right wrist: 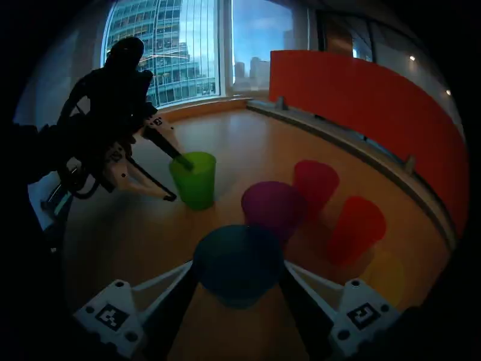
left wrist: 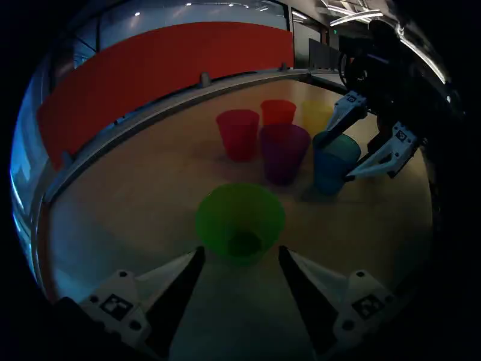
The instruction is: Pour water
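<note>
A green cup (left wrist: 240, 222) stands on the wooden table (left wrist: 138, 198) between my left gripper's (left wrist: 242, 251) fingers, which press its lower sides. The right gripper view has that green cup (right wrist: 193, 179) at the left, with my left gripper (right wrist: 179, 179) across it. A teal cup (right wrist: 237, 265) sits upright between my right gripper's (right wrist: 237, 266) fingers, both touching its sides. In the left gripper view the teal cup (left wrist: 333, 163) is at the right, clasped by my right gripper (left wrist: 334, 157). I cannot tell whether either cup holds water.
A purple cup (left wrist: 282, 151), a pink cup (left wrist: 238, 133), an orange cup (left wrist: 278, 111) and a yellow cup (left wrist: 315, 115) cluster behind the green one. A red partition (left wrist: 162, 66) runs along the table's far edge. The person (right wrist: 114, 90) holding the grippers stands by the windows.
</note>
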{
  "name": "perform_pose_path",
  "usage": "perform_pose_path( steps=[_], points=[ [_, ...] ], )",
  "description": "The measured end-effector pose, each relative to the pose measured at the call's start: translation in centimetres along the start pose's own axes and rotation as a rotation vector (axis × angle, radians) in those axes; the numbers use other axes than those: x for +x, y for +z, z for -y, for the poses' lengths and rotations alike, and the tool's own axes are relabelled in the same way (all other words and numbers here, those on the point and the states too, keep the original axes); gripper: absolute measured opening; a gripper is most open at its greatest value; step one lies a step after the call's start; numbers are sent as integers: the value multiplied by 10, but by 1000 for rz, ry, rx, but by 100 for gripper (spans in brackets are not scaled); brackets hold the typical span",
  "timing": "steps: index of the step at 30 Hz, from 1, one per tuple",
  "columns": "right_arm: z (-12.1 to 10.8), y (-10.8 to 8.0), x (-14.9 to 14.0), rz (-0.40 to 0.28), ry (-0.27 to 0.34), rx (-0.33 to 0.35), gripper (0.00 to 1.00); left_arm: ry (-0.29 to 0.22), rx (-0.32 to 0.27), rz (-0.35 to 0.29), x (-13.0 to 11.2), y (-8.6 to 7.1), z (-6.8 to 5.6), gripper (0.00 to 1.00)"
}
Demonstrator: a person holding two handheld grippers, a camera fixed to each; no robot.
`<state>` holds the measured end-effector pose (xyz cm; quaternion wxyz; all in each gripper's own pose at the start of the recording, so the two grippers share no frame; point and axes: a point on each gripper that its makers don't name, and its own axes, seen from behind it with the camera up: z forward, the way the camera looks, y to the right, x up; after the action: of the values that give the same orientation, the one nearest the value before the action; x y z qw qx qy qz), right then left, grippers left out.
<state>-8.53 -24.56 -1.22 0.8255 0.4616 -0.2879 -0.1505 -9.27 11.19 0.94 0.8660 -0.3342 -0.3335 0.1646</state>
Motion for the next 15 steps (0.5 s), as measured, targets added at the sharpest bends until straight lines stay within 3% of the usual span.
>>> perform_pose_path(
  steps=[15],
  points=[
    [-1,-2,-6,-14,15,-13,92,-13,6,-8,-2,-11,-4,91]
  ],
)
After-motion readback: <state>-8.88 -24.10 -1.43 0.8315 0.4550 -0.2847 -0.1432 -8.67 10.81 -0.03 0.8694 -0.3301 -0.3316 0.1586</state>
